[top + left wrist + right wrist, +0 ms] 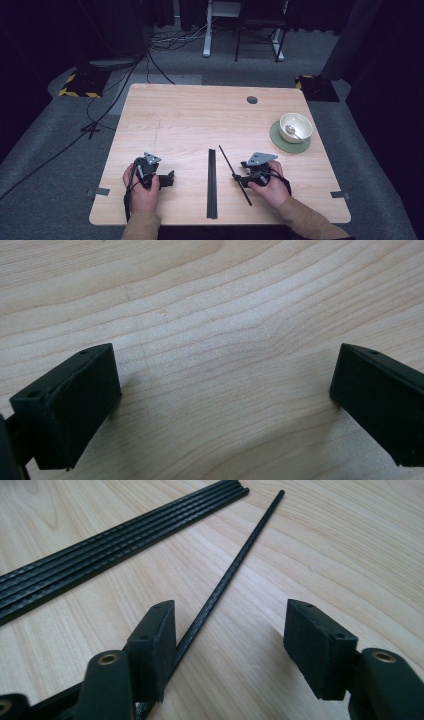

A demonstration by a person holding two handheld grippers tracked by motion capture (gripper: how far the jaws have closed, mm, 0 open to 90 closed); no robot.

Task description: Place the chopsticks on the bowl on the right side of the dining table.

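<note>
Right gripper view: thin ribbed black rod (225, 577)

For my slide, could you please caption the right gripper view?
Open right hand-held gripper straddling a single black rod on the wooden table, beside a bundle of rods.

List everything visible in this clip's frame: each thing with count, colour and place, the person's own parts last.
Table: one, light wood, centre.
Bundle of rods: one, black, lying mid-table between the grippers.
Single rod: one, black, loose beside the bundle, between the right gripper's fingers.
Bowl: one, white, on the mat, far right.
Spoon: one, pale, inside the bowl.
Mat: one, green, round, under the bowl.
Desk legs: white, beyond the table.
Floor cables: several, black, left.
Left gripper: black, open over bare wood.
Right gripper: black, open.
</note>
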